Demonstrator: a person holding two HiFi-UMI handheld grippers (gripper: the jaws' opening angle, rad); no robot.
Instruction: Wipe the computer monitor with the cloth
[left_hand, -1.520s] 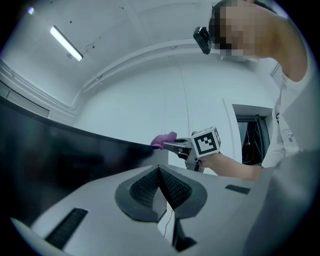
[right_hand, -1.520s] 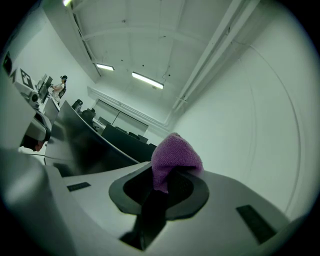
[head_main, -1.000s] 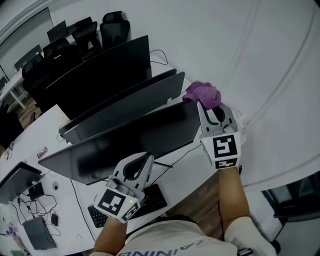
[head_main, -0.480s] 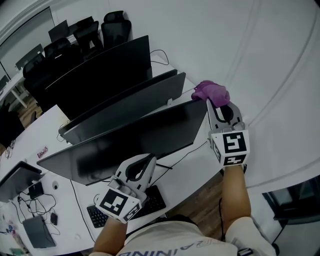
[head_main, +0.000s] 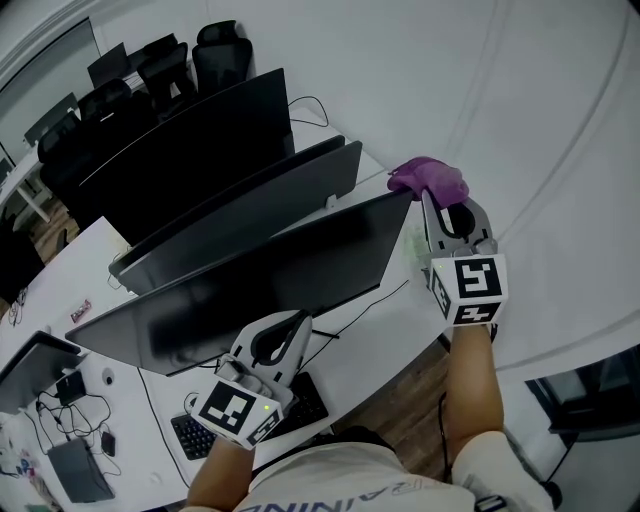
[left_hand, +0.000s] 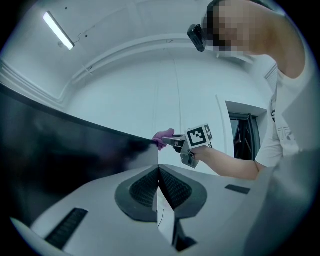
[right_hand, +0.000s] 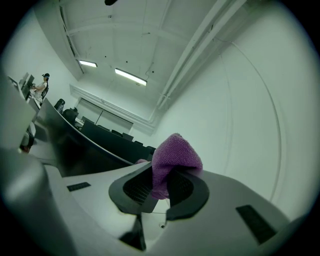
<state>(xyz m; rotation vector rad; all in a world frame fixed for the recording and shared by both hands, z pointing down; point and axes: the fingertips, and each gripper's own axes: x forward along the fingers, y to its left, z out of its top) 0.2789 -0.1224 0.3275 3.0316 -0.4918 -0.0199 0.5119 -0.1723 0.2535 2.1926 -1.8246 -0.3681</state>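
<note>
A purple cloth (head_main: 430, 178) (right_hand: 172, 160) bunches out between the jaws of my right gripper (head_main: 432, 200), which is shut on it just past the upper right corner of the nearest black monitor (head_main: 260, 285). In the left gripper view the cloth (left_hand: 163, 138) touches that monitor's top right corner (left_hand: 147, 145). My left gripper (head_main: 290, 325) is low in front of the monitor's lower edge, jaws shut with nothing between them (left_hand: 158, 172). The dark screen (left_hand: 60, 155) fills the left of that view.
Two more black monitors (head_main: 250, 205) (head_main: 190, 150) stand behind the near one on the white desk (head_main: 390, 330). A black keyboard (head_main: 300, 405) lies by the left gripper. Office chairs (head_main: 210, 50) stand at the back. A white wall (head_main: 520, 120) is close on the right.
My right gripper has carried the purple cloth rightward along the monitor's top edge to its right corner. The left gripper has stayed put.
</note>
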